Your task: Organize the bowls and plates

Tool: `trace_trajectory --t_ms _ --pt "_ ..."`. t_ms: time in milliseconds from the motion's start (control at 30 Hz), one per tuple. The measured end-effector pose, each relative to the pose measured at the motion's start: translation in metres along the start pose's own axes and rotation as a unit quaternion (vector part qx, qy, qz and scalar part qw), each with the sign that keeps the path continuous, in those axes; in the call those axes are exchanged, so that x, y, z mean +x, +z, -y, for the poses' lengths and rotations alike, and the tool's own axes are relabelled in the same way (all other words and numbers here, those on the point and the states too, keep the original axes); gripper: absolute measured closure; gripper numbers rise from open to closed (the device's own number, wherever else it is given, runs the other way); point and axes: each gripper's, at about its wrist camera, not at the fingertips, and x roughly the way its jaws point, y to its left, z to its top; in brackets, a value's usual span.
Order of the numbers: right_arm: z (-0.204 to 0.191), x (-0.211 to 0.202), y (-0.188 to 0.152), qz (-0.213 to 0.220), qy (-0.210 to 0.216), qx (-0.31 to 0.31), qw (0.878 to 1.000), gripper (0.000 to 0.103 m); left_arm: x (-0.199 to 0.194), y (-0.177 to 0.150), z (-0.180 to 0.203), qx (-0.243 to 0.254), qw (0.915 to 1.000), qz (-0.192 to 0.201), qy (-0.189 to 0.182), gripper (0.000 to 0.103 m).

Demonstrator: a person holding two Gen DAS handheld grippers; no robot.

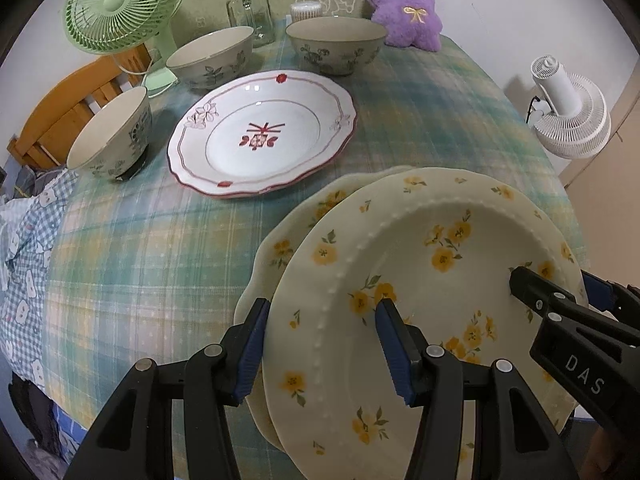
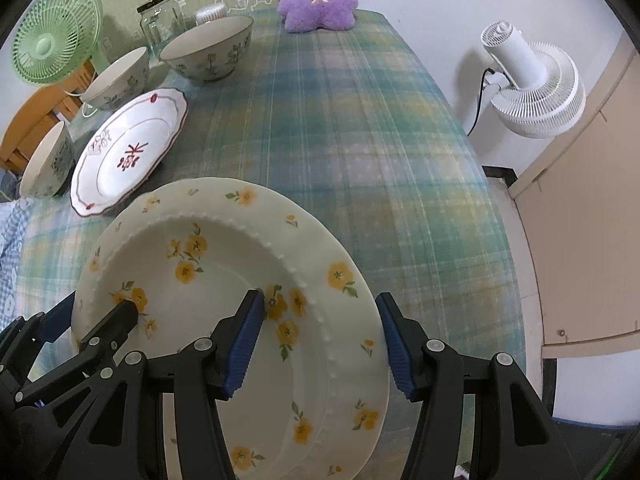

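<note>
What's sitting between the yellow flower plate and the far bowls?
The red-patterned plate lies between the yellow-flower plate and the far bowls, clearest in the left wrist view.

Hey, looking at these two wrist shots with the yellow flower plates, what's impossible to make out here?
- Lower yellow-flower plate: left wrist view shows only a sliver; the top plate covers the rest. In the right wrist view it cannot be seen.
- Whether the left gripper and right gripper press the rim: pads straddle it, contact unclear.
- Glass jar contents: too small.
- Near table edge: hidden by grippers.
</note>
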Motion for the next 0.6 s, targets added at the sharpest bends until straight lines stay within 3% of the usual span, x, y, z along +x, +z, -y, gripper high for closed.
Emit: trace_trajectory --t_ms 600 --pt "0.001 0.014 -0.001 -0.005 -0.004 0.008 1.0 0.042 0.011 0.001 0.012 0.02 0.9992 0.019 0.029 0.044"
